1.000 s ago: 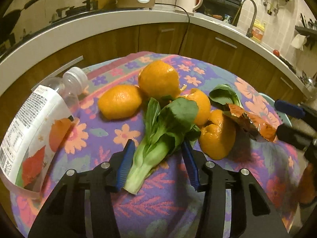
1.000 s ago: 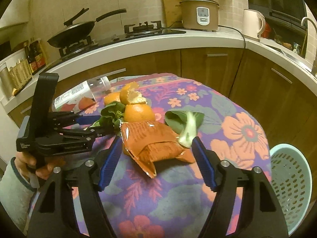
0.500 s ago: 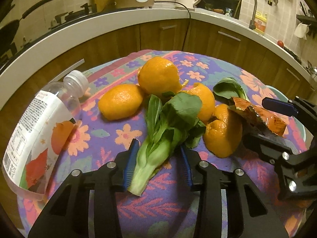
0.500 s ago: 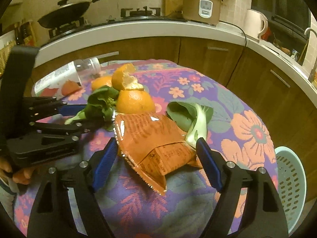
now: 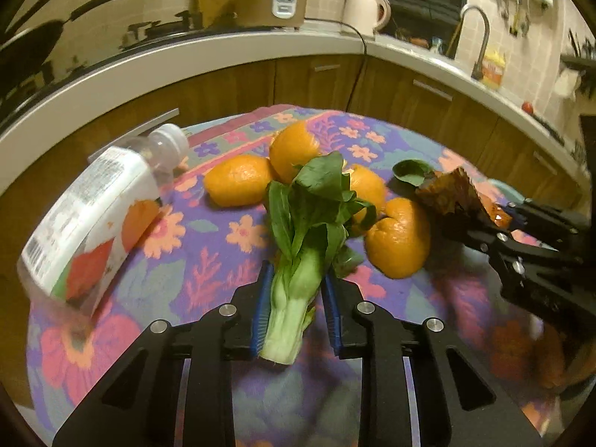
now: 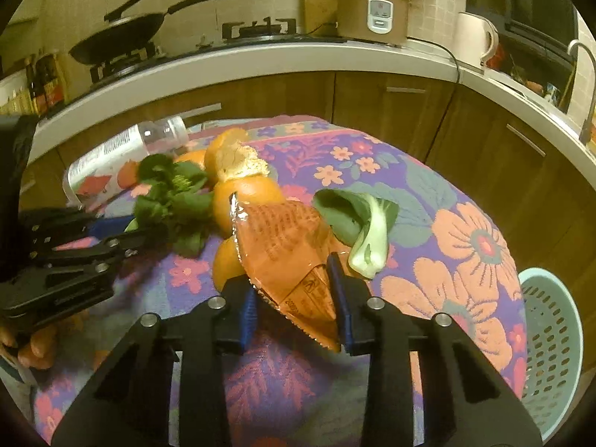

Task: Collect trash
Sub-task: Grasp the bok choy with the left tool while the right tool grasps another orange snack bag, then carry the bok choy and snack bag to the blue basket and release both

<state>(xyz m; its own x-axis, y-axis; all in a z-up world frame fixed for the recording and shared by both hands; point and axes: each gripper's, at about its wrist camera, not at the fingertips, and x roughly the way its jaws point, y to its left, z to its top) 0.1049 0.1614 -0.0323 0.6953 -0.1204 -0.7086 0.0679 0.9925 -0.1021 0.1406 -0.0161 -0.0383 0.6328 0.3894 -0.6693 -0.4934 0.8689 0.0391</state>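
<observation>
Pickup step: my left gripper (image 5: 294, 309) clamps the greens (image 5: 309, 223), my right gripper (image 6: 294, 301) pinches the wrapper (image 6: 287, 249); next, carry both to the basket (image 6: 551, 335).

Floral tablecloth (image 6: 469, 246) covering the round table, curved white countertop (image 6: 260, 59) from nine to three o'clock, black wok (image 6: 123, 35) at ten, gas hob (image 6: 260, 29) at twelve, brown rice cooker (image 6: 372, 13) at one, cream kettle (image 6: 475, 43) at two, tap (image 5: 475, 37) at two in the left view.
</observation>
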